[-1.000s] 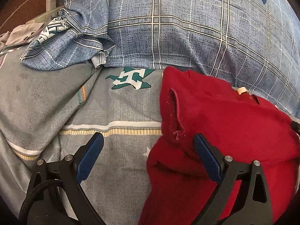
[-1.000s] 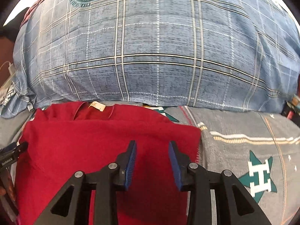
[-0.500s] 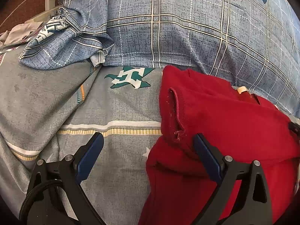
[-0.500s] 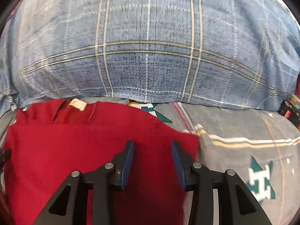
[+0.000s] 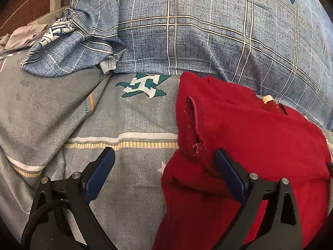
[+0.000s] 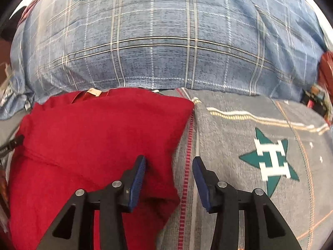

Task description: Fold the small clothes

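While the red garment point(image 5: 249, 141) is lying partly folded on the grey bedsheet point(image 5: 129, 125), just in front of the blue plaid pillow point(image 5: 208, 31), it is looking soft, light and limp, a knit that is likely to sag and drag rather than hold its shape. The left gripper point(image 5: 164, 170) is hanging with its fingers spread wide, one over bare sheet and one over the garment's left edge, pinching nothing. The right gripper point(image 6: 169, 177) is sitting over the garment's right edge point(image 6: 177, 145), its fingers having just been opening; they are standing apart, with that edge below the gap but not being pressed. The hemmed sleeve opening point(image 5: 194, 125) and the side edges are looking like the best places to pinch, since doubled seams are likely gripping better than a single loose layer.
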Demonstrator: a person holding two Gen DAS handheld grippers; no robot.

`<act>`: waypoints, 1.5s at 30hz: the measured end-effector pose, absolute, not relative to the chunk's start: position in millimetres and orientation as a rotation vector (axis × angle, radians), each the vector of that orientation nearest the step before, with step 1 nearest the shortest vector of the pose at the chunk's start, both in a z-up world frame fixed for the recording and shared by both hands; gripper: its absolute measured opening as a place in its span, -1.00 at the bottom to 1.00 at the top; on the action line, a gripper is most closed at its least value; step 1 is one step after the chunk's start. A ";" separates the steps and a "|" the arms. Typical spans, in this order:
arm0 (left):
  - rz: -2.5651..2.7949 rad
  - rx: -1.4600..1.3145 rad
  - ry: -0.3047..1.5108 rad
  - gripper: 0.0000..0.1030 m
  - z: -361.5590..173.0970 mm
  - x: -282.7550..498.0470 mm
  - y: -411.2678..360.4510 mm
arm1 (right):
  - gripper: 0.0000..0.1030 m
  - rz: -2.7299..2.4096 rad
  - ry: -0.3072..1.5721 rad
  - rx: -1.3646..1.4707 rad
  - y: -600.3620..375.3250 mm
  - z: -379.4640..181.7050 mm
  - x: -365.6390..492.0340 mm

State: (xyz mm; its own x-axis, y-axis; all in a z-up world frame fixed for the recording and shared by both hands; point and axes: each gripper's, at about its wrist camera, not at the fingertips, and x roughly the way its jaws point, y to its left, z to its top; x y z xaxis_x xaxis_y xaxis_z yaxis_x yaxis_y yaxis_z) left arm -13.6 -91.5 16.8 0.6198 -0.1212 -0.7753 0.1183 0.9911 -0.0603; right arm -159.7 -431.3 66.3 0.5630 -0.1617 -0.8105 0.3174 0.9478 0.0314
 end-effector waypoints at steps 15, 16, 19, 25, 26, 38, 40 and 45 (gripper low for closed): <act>-0.216 0.018 0.894 0.88 26.4 -81.6 -80.4 | 0.02 -0.206 0.936 0.286 -408.4 91.8 -253.2; -0.217 0.025 0.891 0.88 27.5 -87.0 -80.6 | 0.03 -0.199 0.936 0.287 -404.8 90.8 -258.9; -0.220 0.036 0.885 0.88 29.2 -104.1 -78.2 | 0.11 -0.177 0.942 0.296 -391.4 85.8 -276.0; -0.228 0.047 0.913 0.88 20.1 -138.6 -69.4 | 0.14 -0.128 0.974 0.293 -363.9 73.3 -298.4; -0.232 0.052 0.925 0.88 16.6 -146.1 -67.9 | 0.14 -0.122 0.981 0.283 -358.9 71.5 -301.6; -0.238 0.034 0.958 0.88 2.6 -196.4 -49.2 | 0.23 -0.081 1.004 0.275 -333.0 59.5 -344.7; -0.239 0.033 0.955 0.88 2.0 -202.4 -46.6 | 0.26 -0.078 1.001 0.287 -331.2 59.1 -349.2; -0.278 0.041 0.948 0.88 0.2 -217.1 -38.5 | 0.28 -0.060 1.002 0.320 -326.4 57.7 -359.2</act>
State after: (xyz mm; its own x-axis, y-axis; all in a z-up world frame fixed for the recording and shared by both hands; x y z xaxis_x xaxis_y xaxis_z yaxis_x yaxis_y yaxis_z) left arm -217.1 -38.5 0.2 0.5504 -0.2166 -0.8063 0.2526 0.9637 -0.0865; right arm -359.2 -326.4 57.7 0.5407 0.0964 -0.8357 0.1960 0.9516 0.2366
